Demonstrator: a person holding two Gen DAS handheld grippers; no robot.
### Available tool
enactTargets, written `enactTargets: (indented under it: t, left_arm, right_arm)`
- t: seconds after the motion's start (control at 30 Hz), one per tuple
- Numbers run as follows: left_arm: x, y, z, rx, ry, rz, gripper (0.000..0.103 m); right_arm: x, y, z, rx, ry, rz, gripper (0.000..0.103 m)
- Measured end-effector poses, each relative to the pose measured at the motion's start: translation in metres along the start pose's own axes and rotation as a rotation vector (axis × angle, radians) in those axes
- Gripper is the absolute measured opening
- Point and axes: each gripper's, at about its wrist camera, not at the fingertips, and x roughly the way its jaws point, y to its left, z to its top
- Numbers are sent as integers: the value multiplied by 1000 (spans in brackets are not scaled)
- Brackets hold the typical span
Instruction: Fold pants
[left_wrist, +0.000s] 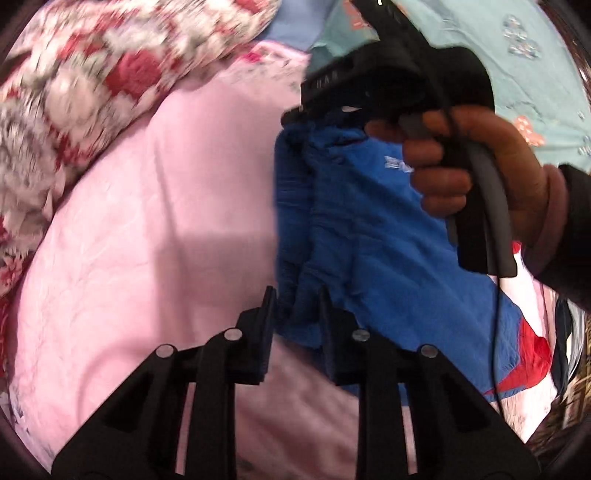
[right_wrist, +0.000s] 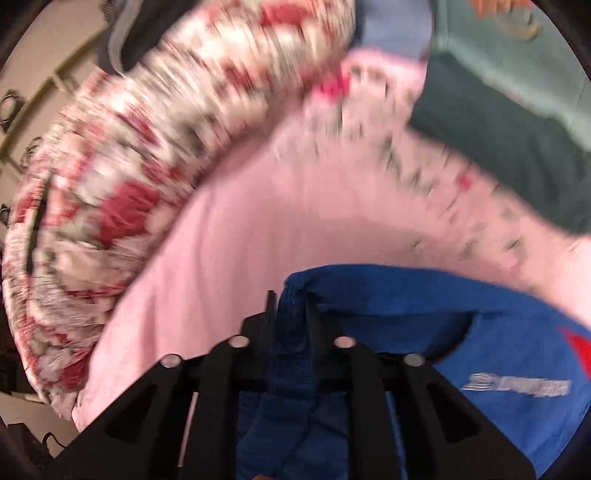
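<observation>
Blue pants (left_wrist: 369, 236) with a white logo and a red patch hang over a pink bedsheet (left_wrist: 147, 229). My left gripper (left_wrist: 297, 299) is shut on the pants' ribbed waistband edge. My right gripper (left_wrist: 317, 114) shows at the top of the left wrist view, gripping the far end of the same edge, with the person's hand on its handle. In the right wrist view the right gripper (right_wrist: 291, 302) is shut on the blue waistband, and the pants (right_wrist: 480, 350) spread to the right.
A red and white floral quilt (left_wrist: 74, 92) is bunched at the left on the bed; it also shows in the right wrist view (right_wrist: 129, 166). A teal cloth (left_wrist: 535, 74) lies at the upper right. Both views are motion-blurred.
</observation>
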Motion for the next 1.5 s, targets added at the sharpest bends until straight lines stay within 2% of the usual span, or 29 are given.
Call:
enactTargets:
  t: [0.03,0.07,0.1,0.13,0.2,0.23,0.37,0.47,0.5,0.57,0.67,0.73,0.8,0.93,0.97,1.0,1.03,1.1,1.17,1.23,1.3,1.37,1.4,1.43,1.47,1.5]
  left_arm:
    - [-1,4,0,-4,9,16,24]
    - [-4,8,-1,-6,9,32,35]
    - [-9,12,-1,-8,5,52,44]
    - [-15,16,-1,-9,1,76,57]
    - [-21,22,-1,-13,3,94,59]
    - [-24,24,1,-11,5,99,59]
    - [-38,8,20,68,-50,93,59]
    - [-35,-24,33,123,-80,45,59]
    - [-33,-34,33,130,-81,28,59]
    - [-19,-55,32,131,-54,-14,59]
    - [16,-62,16,56,56,69,59]
    - [14,-69,6,49,29,139,59]
    - [12,-79,4,94,33,202,59]
    - [14,-84,1,125,60,293,59]
    - [17,-86,1,128,70,316,59]
    - [18,-87,-1,131,76,332,59]
    - [20,-88,0,132,81,346,59]
    - [23,-90,2,134,91,363,60]
    - [27,-91,3,148,96,367,64]
    - [33,-92,4,176,105,371,67]
    - [31,-93,10,209,138,352,69]
    - [16,-92,25,229,138,303,69]
    - [3,-91,34,231,101,279,70]
    - [-9,-88,46,230,63,250,76]
    - [-19,-82,63,226,30,212,81]
    - [-23,-76,80,224,15,170,82]
  right_arm:
    - [3,-1,0,15,0,6,28]
    - [-5,-1,-3,34,-4,18,44]
    - [-14,-2,-6,51,-8,28,54]
    - [-32,-5,-13,74,-31,56,54]
    - [-66,-15,-33,95,-63,95,54]
    - [-84,-24,-45,99,-68,82,54]
    - [-146,-87,-105,178,-79,-102,54]
    - [-192,-156,-170,324,-87,-273,54]
    - [-200,-172,-185,371,-92,-303,54]
    - [-226,-224,-227,538,-124,-386,54]
    - [-260,-294,-266,724,-222,-474,54]
    - [-267,-325,-273,765,-249,-523,54]
    - [-266,-364,-274,811,-262,-521,54]
    - [-247,-410,-265,861,-296,-408,54]
    - [-242,-418,-262,859,-293,-400,47]
    - [-239,-422,-259,853,-282,-414,25]
    - [-238,-427,-259,848,-265,-429,19]
    - [-245,-434,-267,849,-288,-439,17]
    - [-256,-436,-276,846,-304,-507,16]
    - [-261,-442,-284,852,-322,-531,17]
    - [-252,-445,-288,856,-254,-496,34]
    - [-261,-437,-284,825,-170,-535,53]
    - [-270,-431,-283,821,-168,-553,53]
    - [-285,-421,-282,814,-202,-559,54]
    - [-301,-408,-278,797,-256,-545,55]
    - [-313,-393,-269,756,-290,-514,56]
